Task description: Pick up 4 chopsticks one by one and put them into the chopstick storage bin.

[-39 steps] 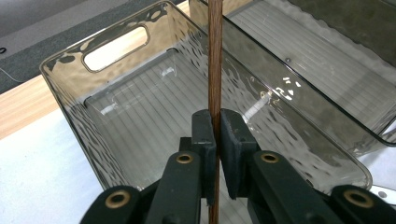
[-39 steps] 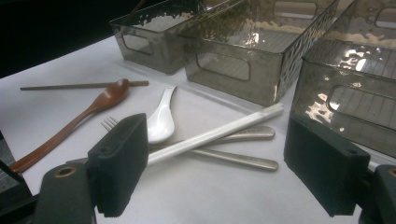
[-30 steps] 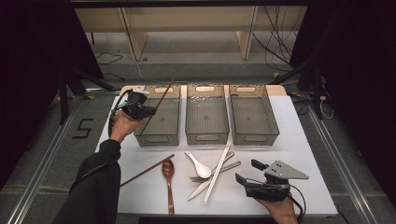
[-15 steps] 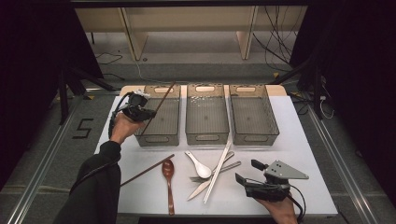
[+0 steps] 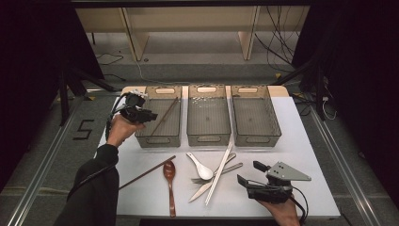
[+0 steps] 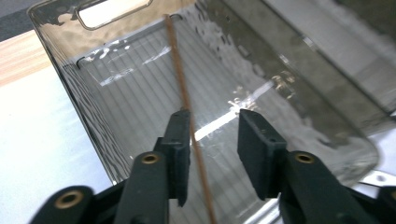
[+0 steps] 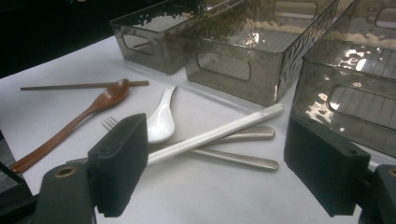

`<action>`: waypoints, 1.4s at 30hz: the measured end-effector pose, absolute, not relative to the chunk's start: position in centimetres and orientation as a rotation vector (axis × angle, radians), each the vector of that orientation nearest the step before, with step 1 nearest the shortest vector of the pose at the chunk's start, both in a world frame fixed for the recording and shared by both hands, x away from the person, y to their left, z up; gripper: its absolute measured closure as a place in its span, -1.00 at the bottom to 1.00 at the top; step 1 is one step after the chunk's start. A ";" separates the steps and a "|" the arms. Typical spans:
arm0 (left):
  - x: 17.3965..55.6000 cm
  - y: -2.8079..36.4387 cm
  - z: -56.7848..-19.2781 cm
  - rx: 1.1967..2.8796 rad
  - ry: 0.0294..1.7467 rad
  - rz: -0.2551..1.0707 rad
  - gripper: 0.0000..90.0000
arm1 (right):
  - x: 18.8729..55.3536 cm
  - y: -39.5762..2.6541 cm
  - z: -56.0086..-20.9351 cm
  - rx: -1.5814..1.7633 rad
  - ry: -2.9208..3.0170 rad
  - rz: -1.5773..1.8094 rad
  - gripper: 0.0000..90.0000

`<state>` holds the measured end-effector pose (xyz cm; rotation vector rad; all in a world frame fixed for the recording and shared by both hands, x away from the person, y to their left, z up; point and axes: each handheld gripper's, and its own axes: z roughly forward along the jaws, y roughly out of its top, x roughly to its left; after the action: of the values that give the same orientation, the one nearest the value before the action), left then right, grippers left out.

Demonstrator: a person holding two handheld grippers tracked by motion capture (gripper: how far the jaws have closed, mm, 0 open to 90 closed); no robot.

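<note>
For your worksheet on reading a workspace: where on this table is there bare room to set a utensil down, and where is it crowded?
Bare: the white table right of the right bin, and the near left corner beside the brown chopstick. The middle bin and right bin look empty. Crowded: the centre front, where white spoon, fork and white chopstick overlap.

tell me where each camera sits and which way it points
High view: above the person's side, looking forward and down on the table; shows both forearms, left gripper and right gripper.
Left gripper view: rides the left gripper, looking into the left bin; its jaws have just been opening, a brown chopstick between them.
Right gripper view: rides the right gripper, low, facing the white spoon and bins.
Shared: high and left gripper views both show the chopstick in the bin.
</note>
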<state>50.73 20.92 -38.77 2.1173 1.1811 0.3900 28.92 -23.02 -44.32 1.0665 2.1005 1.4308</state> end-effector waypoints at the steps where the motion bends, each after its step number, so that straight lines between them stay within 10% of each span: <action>1: 50.4 21.0 -38.6 2.121 1.175 0.390 0.26 | 28.9 -23.0 -44.3 1.067 2.100 1.431 -0.49; 14: 46.2 21.8 -38.9 2.131 1.149 0.309 -0.29 | 28.9 -23.0 -44.3 1.068 2.097 1.434 -0.49; 42: 40.7 21.5 -41.3 2.386 1.106 0.282 -0.53 | 28.7 -22.9 -44.2 1.057 2.095 1.429 -0.50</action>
<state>40.75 21.55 -41.28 2.3863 1.1063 0.2820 28.74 -22.92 -44.18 1.0567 2.0954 1.4290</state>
